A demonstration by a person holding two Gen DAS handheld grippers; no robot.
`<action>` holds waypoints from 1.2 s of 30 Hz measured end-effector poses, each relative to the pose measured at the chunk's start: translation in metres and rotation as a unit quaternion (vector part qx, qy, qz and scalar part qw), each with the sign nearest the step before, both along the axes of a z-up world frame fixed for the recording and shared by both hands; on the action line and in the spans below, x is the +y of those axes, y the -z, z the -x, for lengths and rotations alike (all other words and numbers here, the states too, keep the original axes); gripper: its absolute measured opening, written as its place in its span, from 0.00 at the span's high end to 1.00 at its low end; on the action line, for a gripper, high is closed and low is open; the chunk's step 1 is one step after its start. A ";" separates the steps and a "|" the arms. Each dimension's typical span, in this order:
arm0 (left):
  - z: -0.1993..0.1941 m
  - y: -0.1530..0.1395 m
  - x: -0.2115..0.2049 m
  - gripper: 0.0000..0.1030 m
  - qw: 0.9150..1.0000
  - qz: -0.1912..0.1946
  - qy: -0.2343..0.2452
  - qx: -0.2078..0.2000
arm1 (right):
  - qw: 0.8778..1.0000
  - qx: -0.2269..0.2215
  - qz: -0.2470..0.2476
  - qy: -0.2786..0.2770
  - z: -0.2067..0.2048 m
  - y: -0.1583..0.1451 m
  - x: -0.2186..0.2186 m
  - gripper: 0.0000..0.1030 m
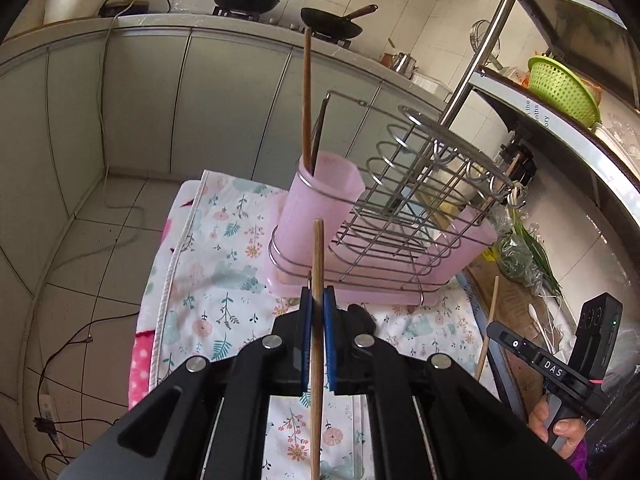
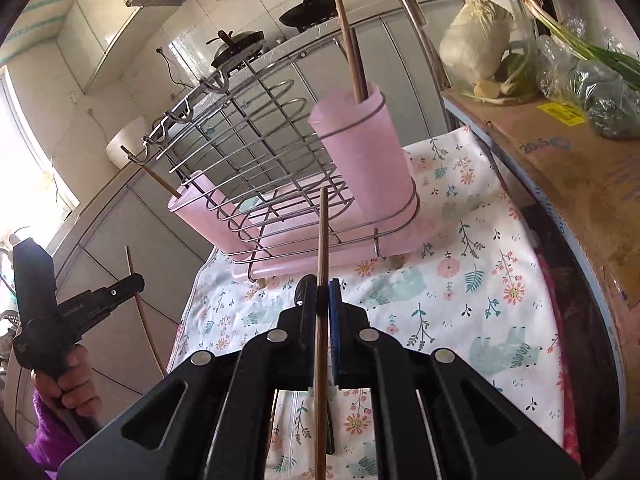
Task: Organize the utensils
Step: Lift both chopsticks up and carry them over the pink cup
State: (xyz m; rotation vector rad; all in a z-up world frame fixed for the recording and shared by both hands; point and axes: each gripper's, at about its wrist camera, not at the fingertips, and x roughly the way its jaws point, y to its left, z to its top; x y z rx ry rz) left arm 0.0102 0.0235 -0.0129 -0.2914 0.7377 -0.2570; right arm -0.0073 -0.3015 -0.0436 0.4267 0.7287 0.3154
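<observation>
Now | left gripper pinching a chopstick upright, ready to drop in | right gripper pinching another chopstick likewise | pink cup in the wire rack at the floral cloth's far edge already holds two sticks.

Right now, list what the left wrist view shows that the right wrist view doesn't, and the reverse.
Only the left wrist view: the green colander on the shelf, a white cord on the tiled floor, and the left gripper shut on a wooden chopstick.

Only the right wrist view: the cabbage, the cardboard box, and the right gripper shut on its own chopstick.

Both: the wire rack with its pink cup holding chopsticks, the floral cloth, and two woks on the stove.
</observation>
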 end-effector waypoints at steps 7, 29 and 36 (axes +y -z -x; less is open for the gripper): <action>0.012 -0.025 0.002 0.95 1.000 0.005 -0.005 -0.030 | 1.000 -0.023 -0.002 0.010 0.008 -0.014 -0.006 0.94; 0.023 -0.121 0.018 0.95 0.990 0.009 -0.027 -0.138 | 0.995 -0.098 0.011 0.024 -0.004 -0.092 -0.024 0.94; 0.018 -0.157 0.021 0.95 0.985 0.006 -0.028 -0.169 | 0.991 -0.132 0.010 0.036 -0.014 -0.131 -0.036 0.94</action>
